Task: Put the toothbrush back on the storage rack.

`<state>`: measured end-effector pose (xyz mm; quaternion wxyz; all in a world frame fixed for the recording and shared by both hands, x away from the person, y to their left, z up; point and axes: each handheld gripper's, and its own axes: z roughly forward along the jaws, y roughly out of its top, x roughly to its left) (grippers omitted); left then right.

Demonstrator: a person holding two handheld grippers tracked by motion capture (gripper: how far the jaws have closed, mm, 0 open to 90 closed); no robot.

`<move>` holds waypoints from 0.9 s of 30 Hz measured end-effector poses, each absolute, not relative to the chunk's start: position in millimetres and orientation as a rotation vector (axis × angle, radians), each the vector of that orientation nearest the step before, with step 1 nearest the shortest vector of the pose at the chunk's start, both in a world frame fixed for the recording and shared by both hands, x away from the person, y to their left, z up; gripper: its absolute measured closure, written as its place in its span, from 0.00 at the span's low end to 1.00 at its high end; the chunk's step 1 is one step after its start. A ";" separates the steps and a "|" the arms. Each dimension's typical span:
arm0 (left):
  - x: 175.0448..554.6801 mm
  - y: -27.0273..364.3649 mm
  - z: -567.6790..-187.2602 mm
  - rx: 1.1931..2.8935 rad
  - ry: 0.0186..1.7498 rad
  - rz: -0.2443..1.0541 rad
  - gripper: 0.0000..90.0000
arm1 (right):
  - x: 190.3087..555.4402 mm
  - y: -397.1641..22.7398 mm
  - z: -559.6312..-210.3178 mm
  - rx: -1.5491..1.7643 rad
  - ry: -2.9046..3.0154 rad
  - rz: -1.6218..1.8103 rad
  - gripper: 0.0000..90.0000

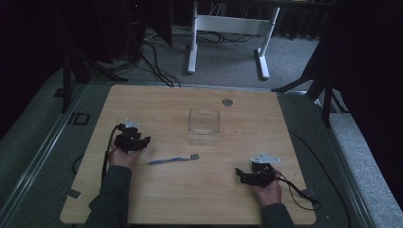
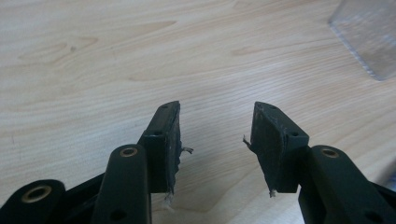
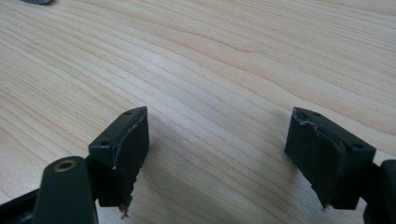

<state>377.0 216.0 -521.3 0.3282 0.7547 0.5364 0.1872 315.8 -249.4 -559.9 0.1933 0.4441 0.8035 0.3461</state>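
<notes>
One toothbrush point(image 1: 173, 160), lengthwise left-right, head right.

The left gripper point(image 1: 132, 141) and right gripper point(image 1: 255, 175) rest low, well apart, jaws spread with nothing between them; both forearms seem relaxed in the dim light.

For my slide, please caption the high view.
Open grippers, left and right, flank a toothbrush before a clear box.

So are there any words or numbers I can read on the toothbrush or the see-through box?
None can be read. The blue toothbrush is too small and dim to show any lettering. The clear plastic box shows no label. The wooden table bears only wood grain.
</notes>
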 end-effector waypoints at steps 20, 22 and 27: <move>368.3 196.4 -489.5 2.037 1.210 0.481 0.61 | 315.9 -249.4 -559.9 1.247 2.255 0.971 0.24; 368.5 195.0 -487.5 2.037 1.203 0.477 0.61 | 316.0 -249.4 -559.9 1.246 2.255 0.971 0.24; 368.3 191.3 -484.5 2.042 1.187 0.477 0.61 | 316.0 -249.4 -559.9 1.246 2.255 0.971 0.24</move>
